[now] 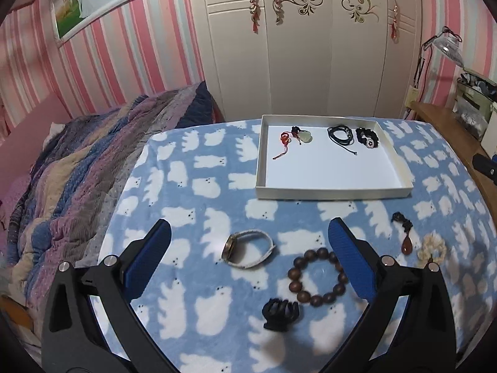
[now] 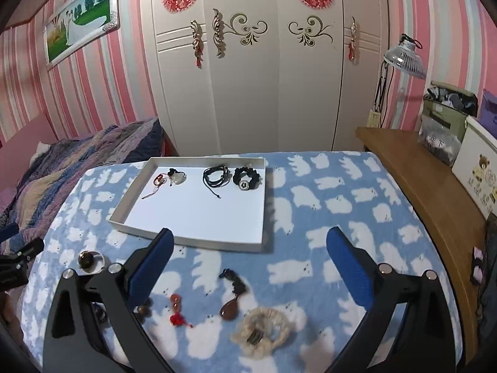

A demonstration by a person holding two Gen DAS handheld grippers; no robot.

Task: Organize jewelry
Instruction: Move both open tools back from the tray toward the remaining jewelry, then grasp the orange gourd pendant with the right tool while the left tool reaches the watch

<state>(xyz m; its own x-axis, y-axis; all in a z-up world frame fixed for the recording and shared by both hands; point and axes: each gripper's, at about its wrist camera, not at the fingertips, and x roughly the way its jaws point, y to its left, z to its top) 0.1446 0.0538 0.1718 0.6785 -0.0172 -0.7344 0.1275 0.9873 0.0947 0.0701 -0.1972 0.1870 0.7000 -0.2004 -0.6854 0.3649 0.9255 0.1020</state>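
Both my left gripper (image 1: 248,248) and right gripper (image 2: 248,255) gape empty; the near cream scrunchie (image 2: 264,334) touching the amber pendant (image 2: 229,309) risks snagging its cord

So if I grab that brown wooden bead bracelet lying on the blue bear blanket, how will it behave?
The brown wooden bead bracelet is a ring of separate round beads, so it will probably sag and flex rather than stay stiff. The smooth beads may slip between flat pads. Pushed, it likely drags on the fuzzy blue blanket instead of rolling.
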